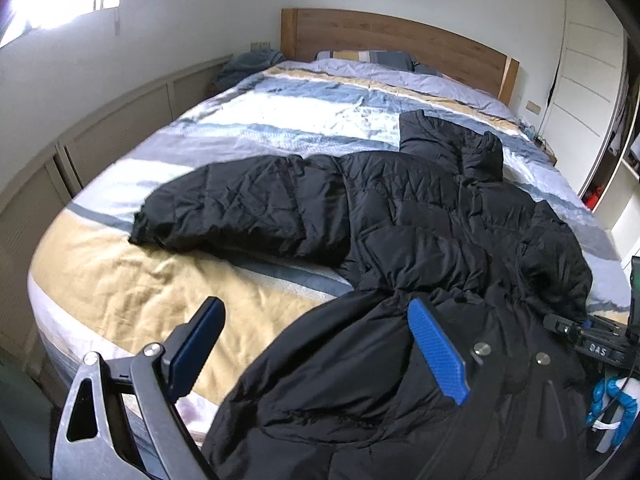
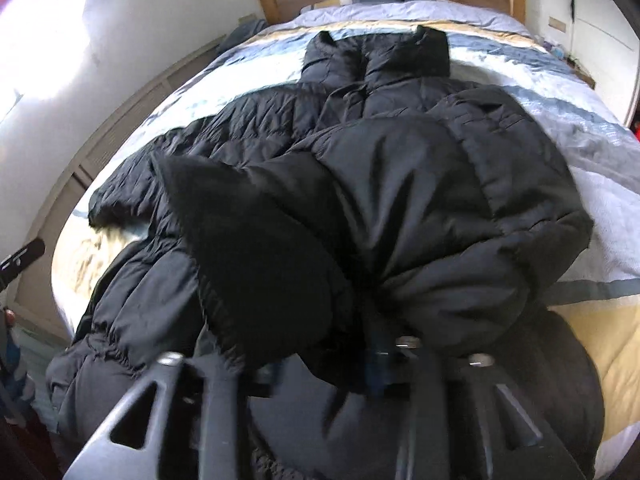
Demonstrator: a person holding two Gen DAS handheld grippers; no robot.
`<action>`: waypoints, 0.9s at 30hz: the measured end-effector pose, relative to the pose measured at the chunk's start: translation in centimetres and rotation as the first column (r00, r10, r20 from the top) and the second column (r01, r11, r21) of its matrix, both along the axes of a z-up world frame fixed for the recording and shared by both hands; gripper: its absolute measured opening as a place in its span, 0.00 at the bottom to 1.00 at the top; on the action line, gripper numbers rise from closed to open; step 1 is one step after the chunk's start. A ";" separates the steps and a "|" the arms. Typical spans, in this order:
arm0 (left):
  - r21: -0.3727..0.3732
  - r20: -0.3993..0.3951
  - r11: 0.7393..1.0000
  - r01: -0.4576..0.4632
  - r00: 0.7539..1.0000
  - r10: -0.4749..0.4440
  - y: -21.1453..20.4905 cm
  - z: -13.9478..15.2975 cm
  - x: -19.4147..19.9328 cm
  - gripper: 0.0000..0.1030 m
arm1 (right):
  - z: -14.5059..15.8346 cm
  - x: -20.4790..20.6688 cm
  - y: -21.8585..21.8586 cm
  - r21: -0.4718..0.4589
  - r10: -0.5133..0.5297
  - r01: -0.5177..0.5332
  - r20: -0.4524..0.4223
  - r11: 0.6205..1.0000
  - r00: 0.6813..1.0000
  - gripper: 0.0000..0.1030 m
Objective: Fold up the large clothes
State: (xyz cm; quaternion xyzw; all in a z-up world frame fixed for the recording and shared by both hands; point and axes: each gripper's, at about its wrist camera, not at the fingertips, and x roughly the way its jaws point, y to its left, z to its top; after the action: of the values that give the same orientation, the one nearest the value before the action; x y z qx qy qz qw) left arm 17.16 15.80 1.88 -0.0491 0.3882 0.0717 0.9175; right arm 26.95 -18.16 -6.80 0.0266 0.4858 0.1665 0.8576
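A black puffer jacket (image 1: 400, 208) lies spread across the bed (image 1: 132, 280), on a bedspread striped in blue, white and yellow. One sleeve (image 1: 240, 204) extends toward the left side of the bed; the collar (image 1: 480, 152) points toward the wooden headboard (image 1: 392, 40). The hem end of the jacket hangs over the foot edge of the bed nearest the cameras.

The left claw (image 1: 316, 344) is spread wide. Its left pad hangs over the yellow band of the bedspread, clear of the fabric; its blue right pad (image 1: 438, 350) rests against the jacket's lower edge. Nothing is gripped between them.

In the right wrist view, the right claw (image 2: 320, 360) is largely buried under bunched, lifted jacket fabric (image 2: 360, 220). The fabric gathers into folds converging at the claw, consistent with a pinch on the jacket, though the fingertips themselves are hidden and the view is blurred.

A pillow (image 1: 364, 58) sits at the headboard.
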 end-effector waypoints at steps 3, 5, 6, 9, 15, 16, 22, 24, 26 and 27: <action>0.013 -0.004 1.000 0.023 1.000 -0.023 -0.8 0.5 -0.3 0.91 | 0.1 -1.2 0.4 0.010 0.034 -0.034 0.009 0.999 0.999 0.55; 0.020 -0.006 0.999 0.044 0.999 -0.044 -1.7 0.9 -0.3 0.91 | 0.8 -1.9 0.4 0.037 0.049 -0.050 0.024 0.998 0.998 0.55; 0.016 -0.011 0.998 0.052 0.999 -0.052 -2.1 1.0 -0.3 0.91 | 1.0 -2.2 0.3 0.047 0.054 -0.056 0.031 0.997 0.998 0.55; 0.000 -0.034 0.997 0.075 0.997 -0.075 -3.4 0.9 0.2 0.91 | 2.3 -3.3 -1.2 0.091 0.055 -0.061 0.065 0.994 0.996 0.55; -0.014 -0.068 0.990 0.141 0.988 -0.142 -8.2 0.7 1.9 0.91 | 4.3 -4.2 -6.8 0.110 -0.017 0.003 0.123 0.994 0.992 0.55; -0.017 -0.078 0.988 0.152 0.985 -0.153 -9.2 0.6 2.3 0.91 | 4.4 -4.1 -7.6 0.105 -0.029 0.015 0.131 0.994 0.991 0.55; -0.014 -0.115 0.974 0.227 0.967 -0.227 -16.5 -0.3 5.6 0.91 | 4.5 -1.3 -13.4 0.081 -0.126 0.113 0.173 0.990 0.977 0.55; -0.011 -0.129 0.970 0.242 0.962 -0.242 -18.9 -0.8 7.2 0.91 | 4.2 0.2 -14.6 0.070 -0.138 0.127 0.182 0.989 0.974 0.55; -0.016 -0.138 0.969 0.247 0.959 -0.247 -20.9 -1.3 8.9 0.91 | 3.9 1.6 -15.4 0.070 -0.141 0.130 0.185 0.989 0.972 0.55; -0.018 -0.141 0.969 0.247 0.959 -0.247 -21.9 -1.5 9.9 0.91 | 3.6 2.5 -15.7 0.071 -0.140 0.129 0.188 0.989 0.972 0.55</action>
State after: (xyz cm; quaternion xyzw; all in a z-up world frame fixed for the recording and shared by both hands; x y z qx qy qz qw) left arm 27.05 -6.08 0.36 0.0051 0.4558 -0.0401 0.8892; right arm 29.48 -33.91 -3.16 0.0683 0.3926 0.1240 0.9087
